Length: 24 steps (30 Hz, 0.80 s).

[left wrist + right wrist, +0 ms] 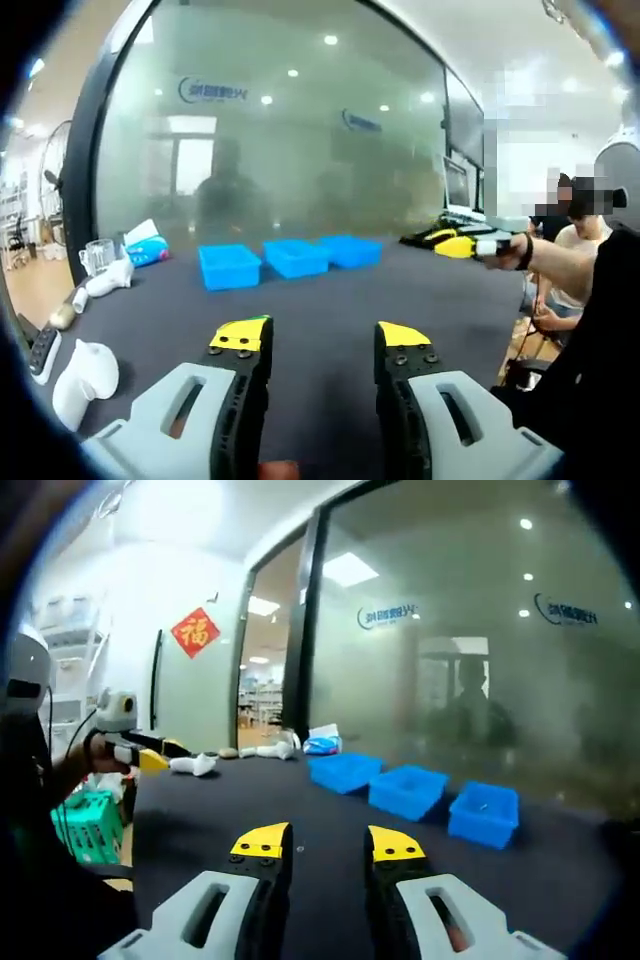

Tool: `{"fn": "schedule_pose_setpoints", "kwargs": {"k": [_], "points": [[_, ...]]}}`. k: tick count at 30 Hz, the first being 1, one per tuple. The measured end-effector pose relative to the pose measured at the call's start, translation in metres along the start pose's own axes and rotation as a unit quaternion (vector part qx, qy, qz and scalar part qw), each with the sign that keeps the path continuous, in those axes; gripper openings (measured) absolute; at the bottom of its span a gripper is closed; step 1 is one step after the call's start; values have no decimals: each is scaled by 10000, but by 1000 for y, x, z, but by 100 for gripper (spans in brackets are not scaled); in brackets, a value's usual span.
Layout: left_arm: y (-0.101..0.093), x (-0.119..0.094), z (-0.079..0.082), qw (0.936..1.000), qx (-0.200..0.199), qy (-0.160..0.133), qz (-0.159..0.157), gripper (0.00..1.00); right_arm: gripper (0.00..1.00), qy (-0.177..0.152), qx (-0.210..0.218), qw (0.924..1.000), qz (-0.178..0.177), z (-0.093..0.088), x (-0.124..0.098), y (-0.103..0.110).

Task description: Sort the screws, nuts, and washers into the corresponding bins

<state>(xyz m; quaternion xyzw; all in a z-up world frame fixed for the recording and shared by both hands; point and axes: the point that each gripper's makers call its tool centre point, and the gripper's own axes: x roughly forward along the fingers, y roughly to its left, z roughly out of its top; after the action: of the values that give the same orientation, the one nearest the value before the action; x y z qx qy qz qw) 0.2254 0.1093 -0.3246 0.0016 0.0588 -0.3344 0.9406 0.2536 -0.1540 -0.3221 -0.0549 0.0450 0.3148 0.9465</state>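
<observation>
Bins [290, 260] sit well beyond left hand-held gripper [322, 336]; jaws apart, empty.

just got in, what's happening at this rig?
A person holds a yellow-tipped two-jaw gripper in each hand above a dark grey tabletop. The left gripper and right gripper are both open and hold nothing. Three blue plastic bins sit in a row at the far side by the frosted glass wall; small parts show only faintly in one. White objects lie at the table's edge. Sorting looks not yet begun.
</observation>
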Motion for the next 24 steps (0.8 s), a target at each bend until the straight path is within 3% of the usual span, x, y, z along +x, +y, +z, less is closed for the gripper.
{"fn": "schedule_pose_setpoints", "kwargs": {"k": [11,24], "points": [[0,-2,3,10000,23,-49,5,39,26,238,-249,9994,-98,-11,-7,3],[2,-2,-1,10000,4,-3,47,39,25,393,-262,9988,-90,-20,-6,6]]}}
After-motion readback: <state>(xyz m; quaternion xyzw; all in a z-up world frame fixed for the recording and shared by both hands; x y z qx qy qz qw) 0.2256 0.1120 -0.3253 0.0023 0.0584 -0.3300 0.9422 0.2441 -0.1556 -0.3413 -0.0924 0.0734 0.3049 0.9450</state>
